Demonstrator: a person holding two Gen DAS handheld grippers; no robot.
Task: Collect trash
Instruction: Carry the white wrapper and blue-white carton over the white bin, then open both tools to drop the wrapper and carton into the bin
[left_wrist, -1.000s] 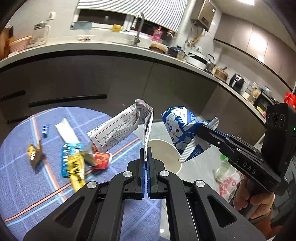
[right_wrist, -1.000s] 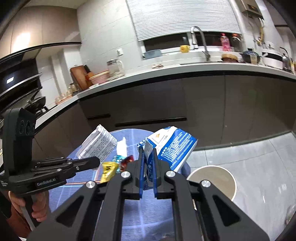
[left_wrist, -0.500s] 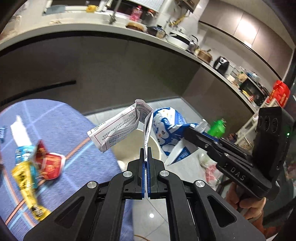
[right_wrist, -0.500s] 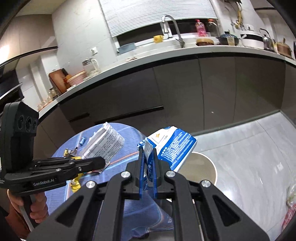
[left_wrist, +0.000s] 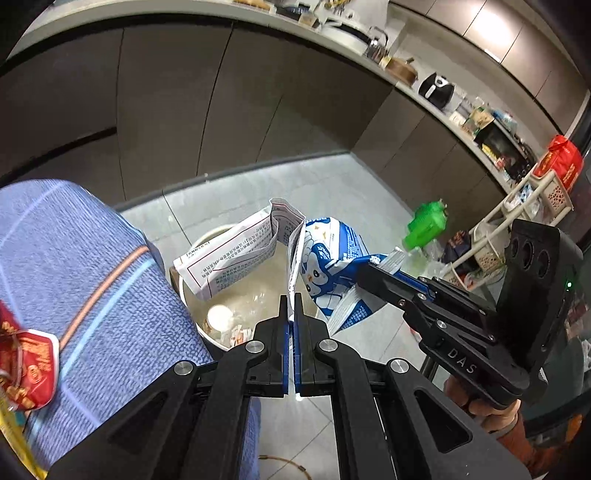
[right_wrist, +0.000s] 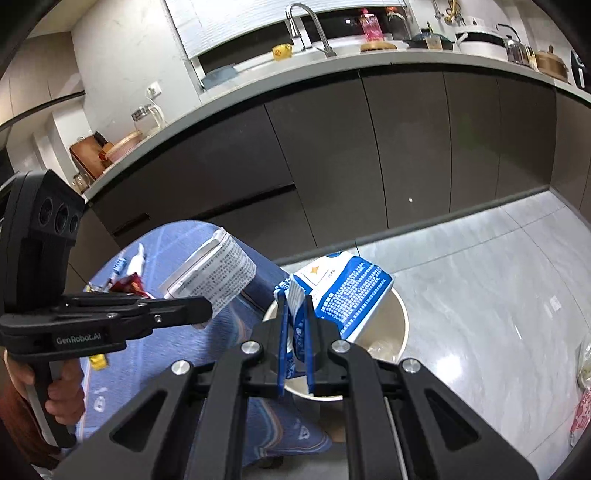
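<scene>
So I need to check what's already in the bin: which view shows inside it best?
The left wrist view: it looks down into the bin, showing scraps at the bottom. The right wrist view shows mostly its rim, with the blue carton covering the inside.

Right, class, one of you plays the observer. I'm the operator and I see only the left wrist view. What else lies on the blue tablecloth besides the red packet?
Observer: The right wrist view shows a white wrapper farther along the blue tablecloth, beyond the red packet.
Operator: And the other face of the blue and white carton?
Observer: That face of the blue and white carton carries a block of white print on blue.
Operator: Is it over the bin?
Observer: In that view its lower end overlaps the opening of the bin.
</scene>
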